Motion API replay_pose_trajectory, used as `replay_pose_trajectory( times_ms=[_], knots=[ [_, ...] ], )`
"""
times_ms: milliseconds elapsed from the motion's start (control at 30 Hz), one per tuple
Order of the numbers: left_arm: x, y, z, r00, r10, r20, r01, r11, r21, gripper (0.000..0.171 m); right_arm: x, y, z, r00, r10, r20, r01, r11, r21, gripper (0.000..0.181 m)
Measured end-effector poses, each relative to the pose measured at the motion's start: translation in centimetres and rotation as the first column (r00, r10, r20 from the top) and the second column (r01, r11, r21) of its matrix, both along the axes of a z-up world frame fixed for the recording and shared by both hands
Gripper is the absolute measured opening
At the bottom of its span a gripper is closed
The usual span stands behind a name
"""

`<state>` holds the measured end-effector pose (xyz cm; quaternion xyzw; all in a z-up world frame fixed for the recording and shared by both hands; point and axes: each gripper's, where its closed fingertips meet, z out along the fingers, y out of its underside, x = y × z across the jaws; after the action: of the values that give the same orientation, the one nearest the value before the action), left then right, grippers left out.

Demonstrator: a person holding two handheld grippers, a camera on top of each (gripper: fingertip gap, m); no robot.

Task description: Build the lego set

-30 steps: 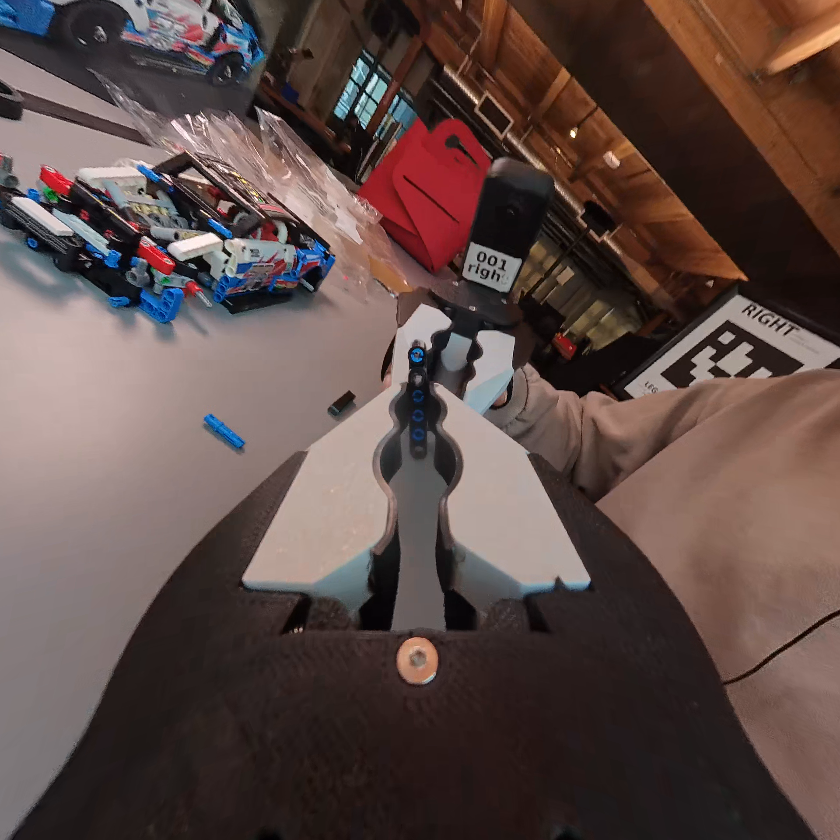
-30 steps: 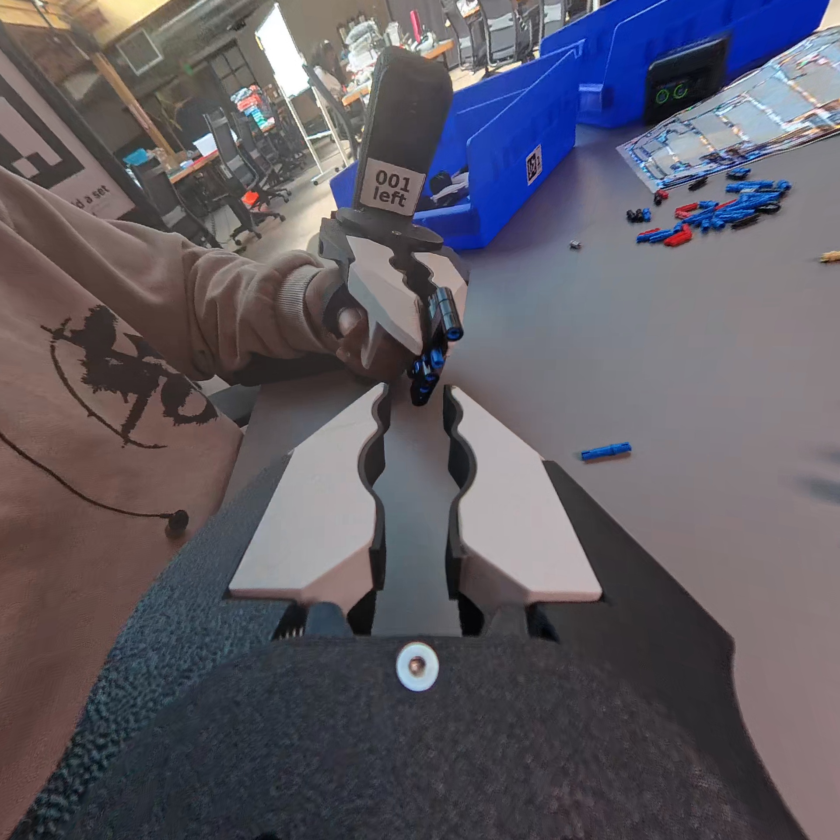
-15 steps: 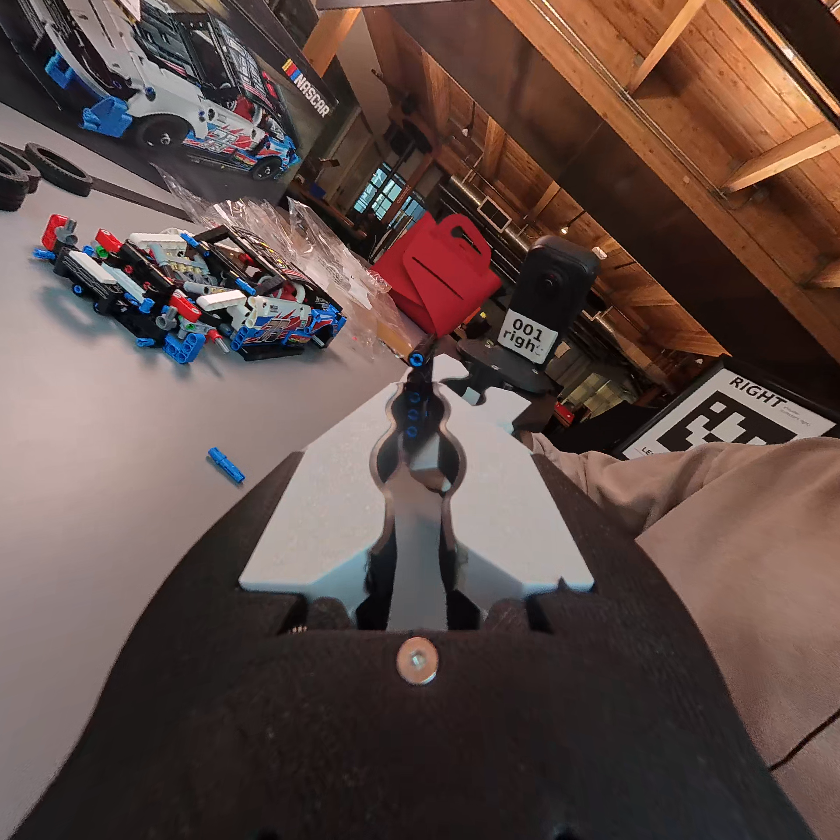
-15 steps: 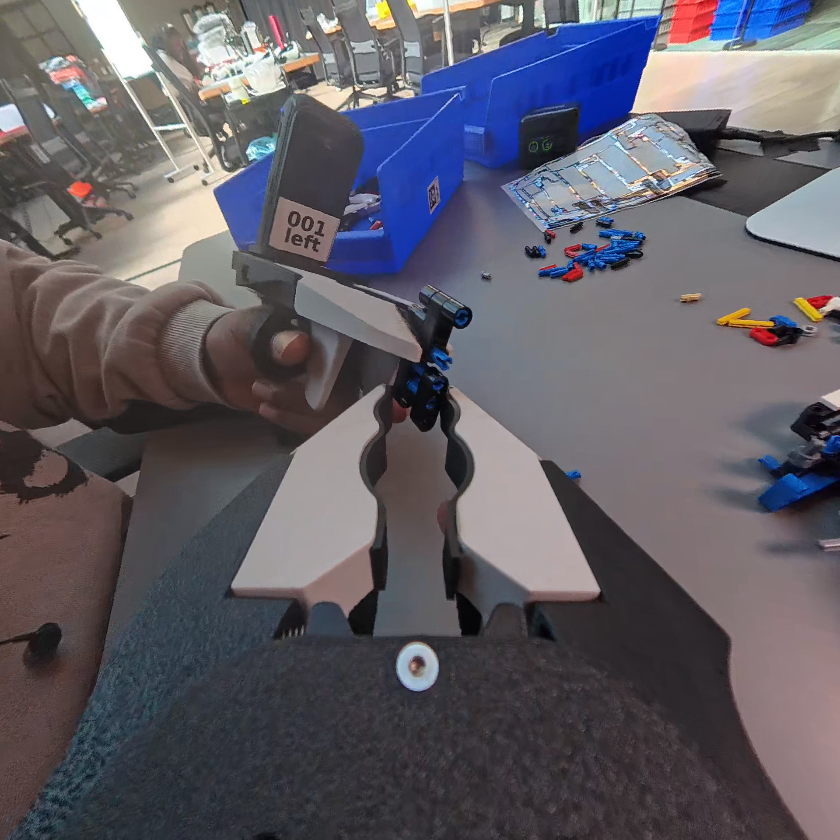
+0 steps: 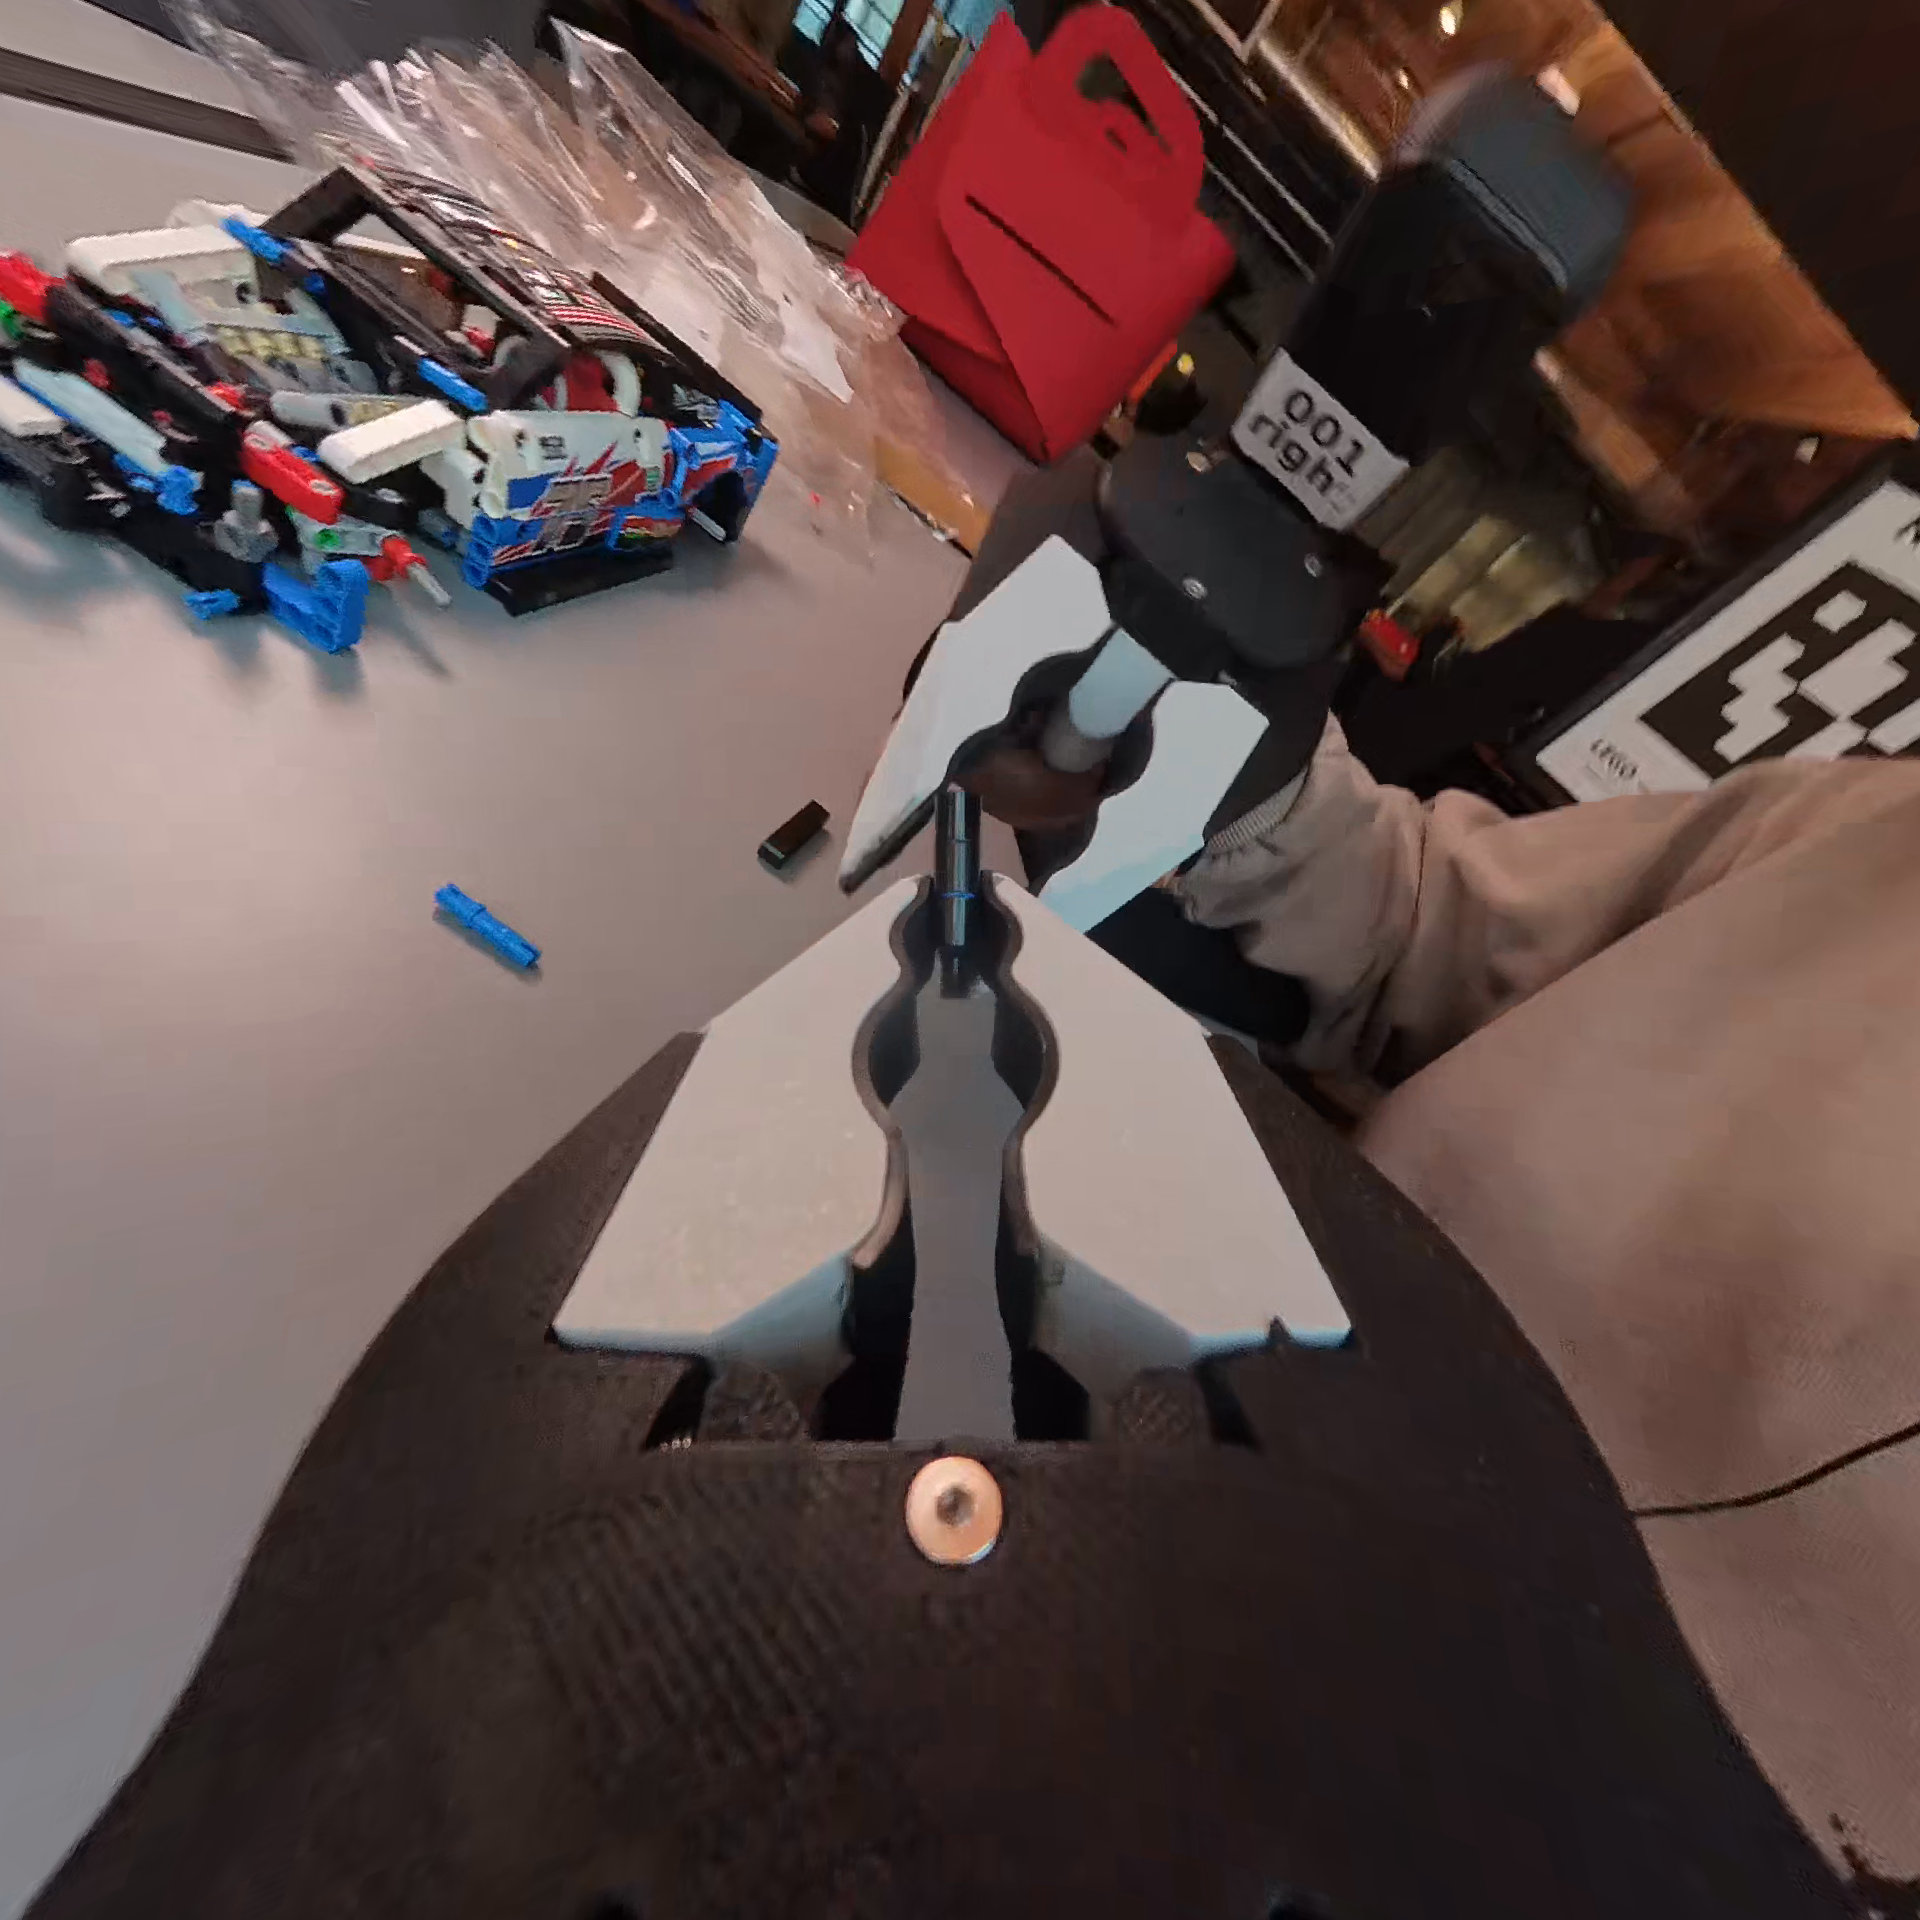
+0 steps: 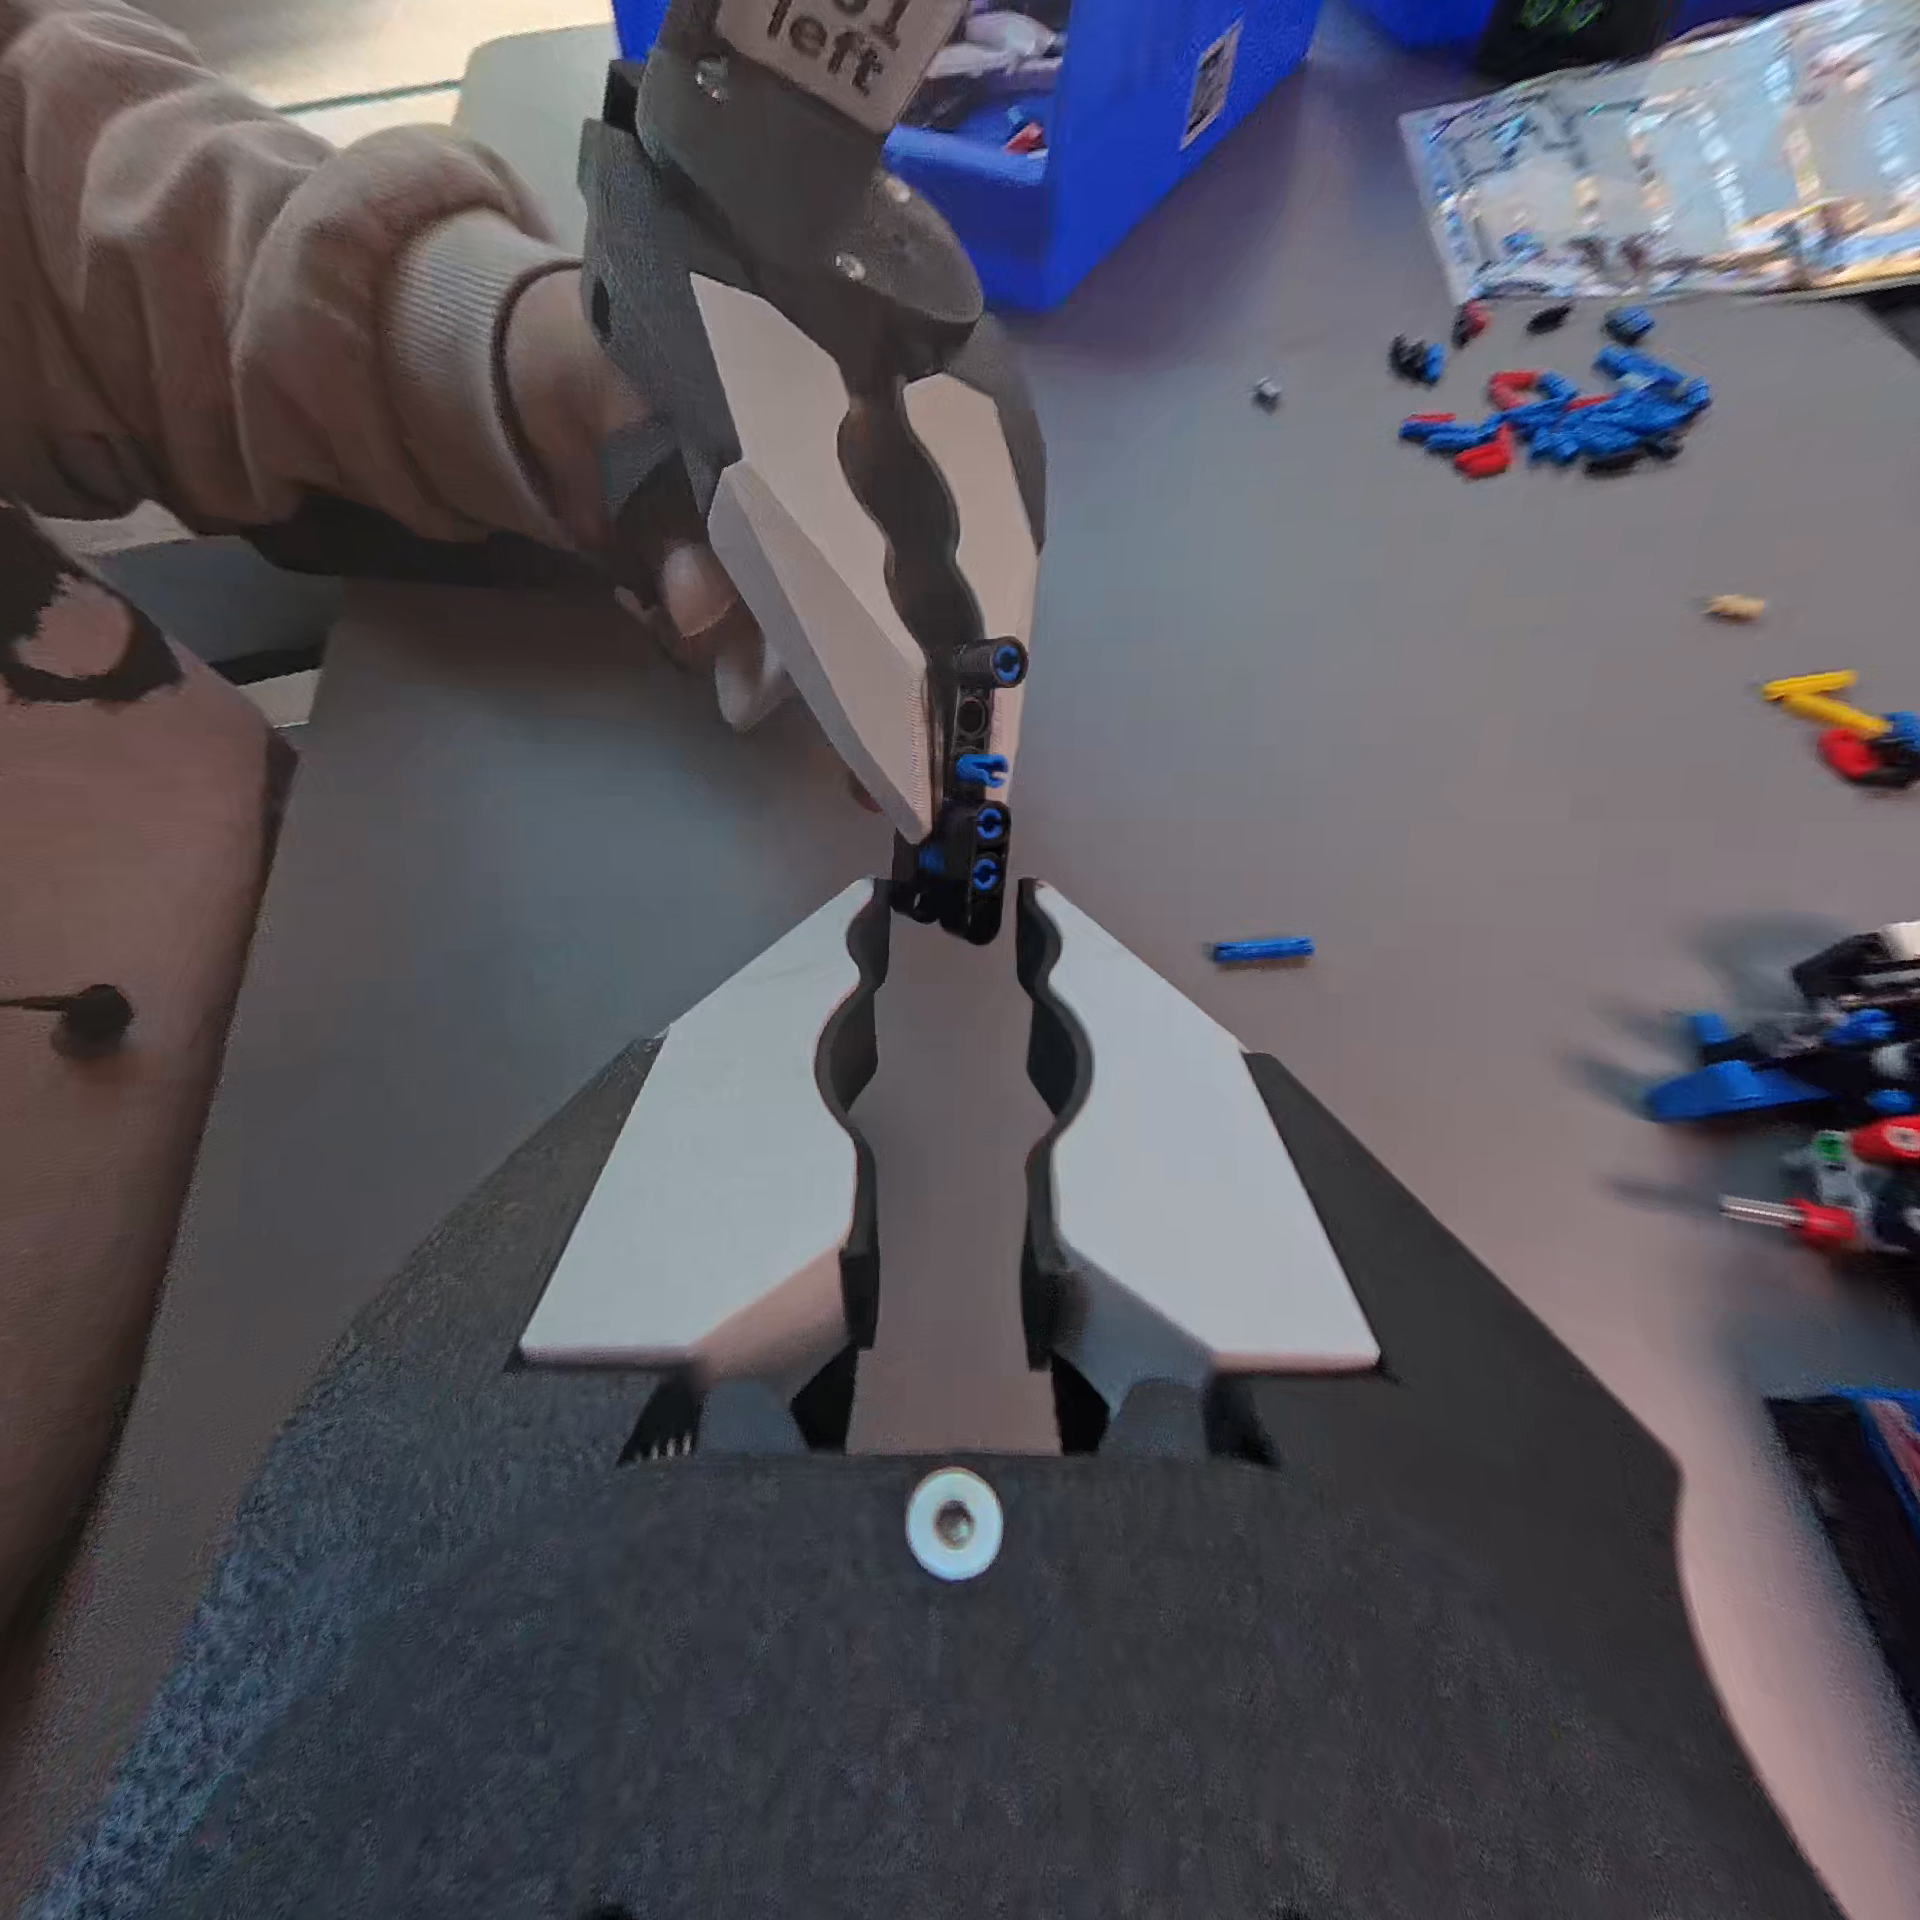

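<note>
The black lego beam (image 5: 952,906) sits edge-on between my left gripper's (image 5: 954,883) fingertips in the left wrist view, pinched there, so I see only a thin dark sliver with a faint blue line across it; its pins are hidden from this angle. At about 12 o'clock from it, the right gripper (image 5: 1023,764) faces me, spread apart, with the beam's top end reaching toward its gap; I cannot tell whether they touch. The half-built lego car (image 5: 364,436) lies at 10 o'clock on the grey table (image 5: 260,1039), its left end cut off by the frame. A loose blue pin (image 5: 486,927) lies at 9 o'clock, and a small black piece (image 5: 794,834) is nearer the right gripper. A red bag (image 5: 1039,239) stands beyond clear, crumpled plastic bags (image 5: 623,156).

In the right wrist view, my right gripper (image 6: 954,894) stands open, fingers parted, and the beam's (image 6: 971,800) lower end dips just between the tips; contact is unclear. Here the beam shows its blue pins, held upright by the left gripper (image 6: 951,831) coming from 12 o'clock, whose top is cropped. A pile of blue and red pieces (image 6: 1558,416) lies at 2 o'clock below the instruction booklet (image 6: 1662,177); the car (image 6: 1818,1101) at 3 o'clock is motion-blurred and cut off. A blue pin (image 6: 1260,950) lies just right of my fingers.
</note>
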<state>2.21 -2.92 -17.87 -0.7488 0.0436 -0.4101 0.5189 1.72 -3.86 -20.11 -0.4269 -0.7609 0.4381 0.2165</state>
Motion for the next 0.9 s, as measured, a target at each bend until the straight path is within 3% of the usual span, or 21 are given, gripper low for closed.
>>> replay_pose_trajectory(
  times_ms=[133,333,600,667,767,900],
  knots=[
    [-1.8,0.8,0.3,0.964,0.119,0.238,-0.102,0.991,-0.083,0.005,-1.6,1.5,0.8,0.978,-0.085,-0.19,0.133,0.959,0.252,0.044],
    [-2.1,0.9,0.2,0.922,0.177,0.344,-0.143,0.982,-0.123,0.005,-3.2,1.9,-0.1,0.956,-0.164,-0.242,0.254,0.879,0.405,0.025],
    [-1.7,0.4,-0.5,0.971,0.111,0.212,-0.084,0.987,-0.135,0.006,-3.1,1.6,-0.8,0.97,-0.111,-0.217,0.202,0.864,0.462,0.024],
    [-1.9,0.0,-0.2,0.981,0.091,0.169,-0.073,0.991,-0.11,0.012,-2.9,1.8,-0.7,0.971,-0.095,-0.221,0.193,0.856,0.48,0.024],
    [-1.7,-0.4,-0.5,0.994,0.059,0.094,-0.049,0.994,-0.102,0.006,-2.5,1.5,-0.7,0.973,-0.064,-0.22,0.167,0.856,0.49,0.023],
    [-1.3,-0.1,-0.9,0.993,0.072,0.095,-0.059,0.989,-0.136,0.006,-2.3,2.0,-1.1,0.972,-0.033,-0.232,0.164,0.802,0.575,0.023]
  ],
)
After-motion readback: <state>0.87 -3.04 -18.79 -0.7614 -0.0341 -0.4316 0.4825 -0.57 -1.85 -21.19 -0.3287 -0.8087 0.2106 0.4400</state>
